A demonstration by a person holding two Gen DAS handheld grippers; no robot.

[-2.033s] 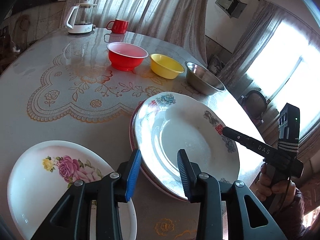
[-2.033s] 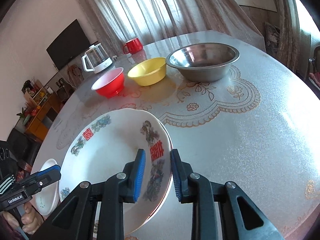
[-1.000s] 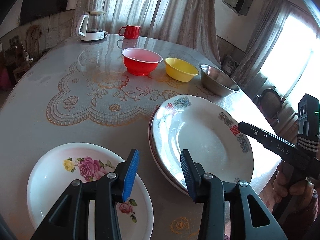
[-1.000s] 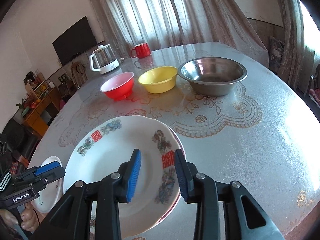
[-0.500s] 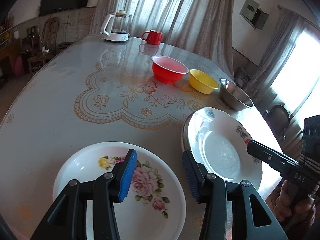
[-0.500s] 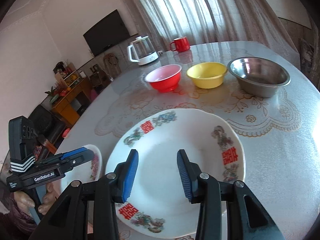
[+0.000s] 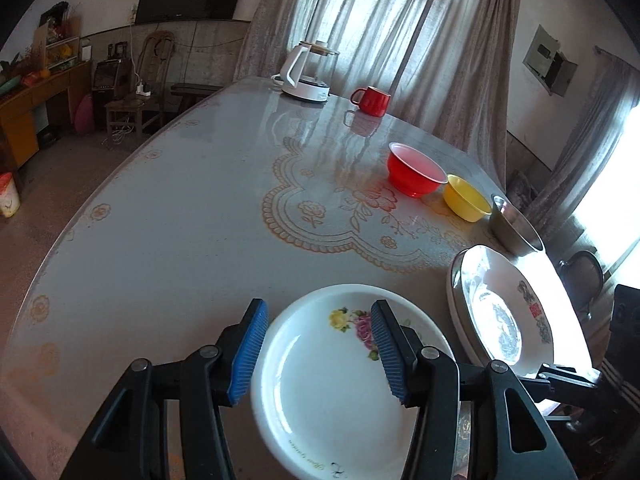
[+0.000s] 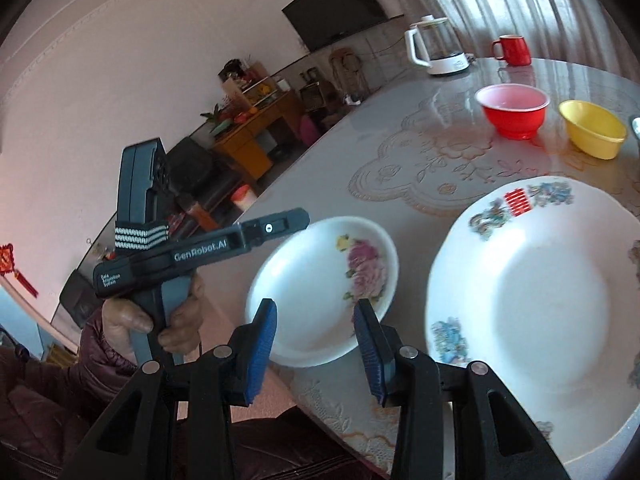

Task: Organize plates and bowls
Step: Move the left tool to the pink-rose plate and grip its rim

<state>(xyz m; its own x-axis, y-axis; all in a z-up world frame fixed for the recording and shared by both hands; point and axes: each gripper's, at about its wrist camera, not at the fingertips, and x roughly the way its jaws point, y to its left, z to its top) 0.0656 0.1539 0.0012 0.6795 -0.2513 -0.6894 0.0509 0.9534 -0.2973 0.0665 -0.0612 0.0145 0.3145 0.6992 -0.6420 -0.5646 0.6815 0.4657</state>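
Observation:
A small white plate with pink roses [image 7: 340, 392] lies near the table's front edge. My left gripper [image 7: 320, 346] hovers over it, jaws opening, and its blue pads touch nothing. A large deep plate with red characters [image 7: 504, 312] tops a stack just to the right. In the right wrist view my right gripper [image 8: 316, 344] stands open at the near rim of the rose plate [image 8: 320, 288], gripping nothing. The large plate [image 8: 532, 312] lies to its right, and the left gripper [image 8: 294, 218] reaches in from the left, held by a hand [image 8: 176, 320].
A red bowl [image 7: 416, 176], a yellow bowl [image 7: 468, 198] and a steel bowl [image 7: 516, 228] stand in a row at the far right. A white kettle [image 7: 306, 76] and a red mug [image 7: 370, 100] stand at the back. The table edge [image 8: 340, 420] is close.
Both grippers have swung left, off the large plate and over to the small rose plate. The left jaws have spread wider.

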